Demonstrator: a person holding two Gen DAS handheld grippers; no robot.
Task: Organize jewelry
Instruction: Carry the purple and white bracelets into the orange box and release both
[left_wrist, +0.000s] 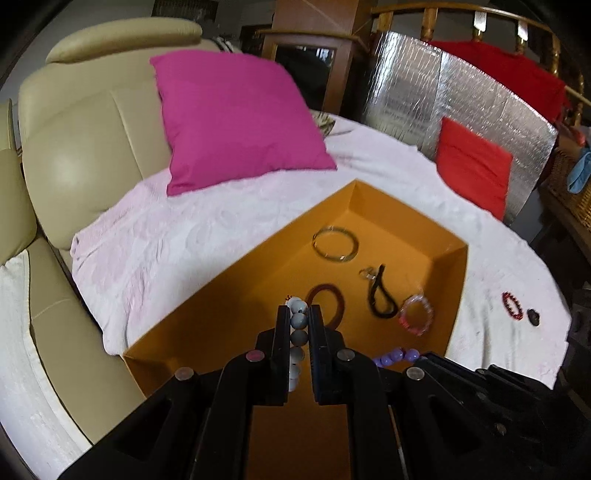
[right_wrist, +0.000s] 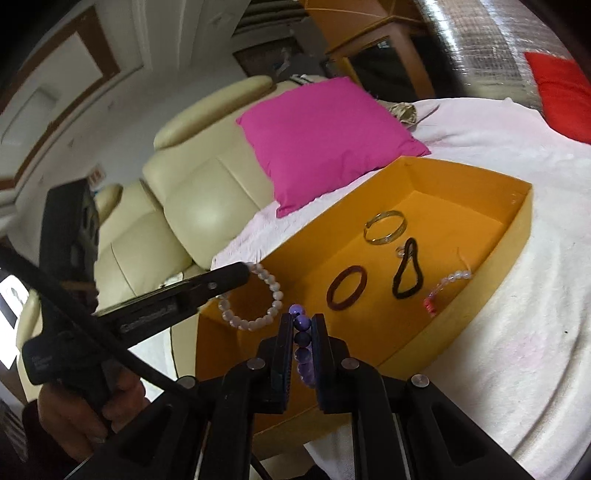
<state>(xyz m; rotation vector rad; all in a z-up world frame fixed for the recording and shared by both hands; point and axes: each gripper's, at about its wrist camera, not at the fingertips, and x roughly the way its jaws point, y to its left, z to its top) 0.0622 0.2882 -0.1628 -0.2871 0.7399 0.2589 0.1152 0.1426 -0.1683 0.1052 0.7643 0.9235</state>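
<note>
An orange box lies on the pale cloth. My left gripper is shut on a white bead bracelet and holds it above the box's near end; the bracelet hangs from it in the right wrist view. My right gripper is shut on a purple bead bracelet, also seen in the left wrist view, over the box's near edge. Inside the box lie a metal bangle, a dark red ring, a black hair tie and a pink-and-clear bead bracelet.
A red bead bracelet and a small dark piece lie on the cloth right of the box. A magenta cushion leans on the cream sofa behind it. A red cushion and a silver foil panel stand at the back right.
</note>
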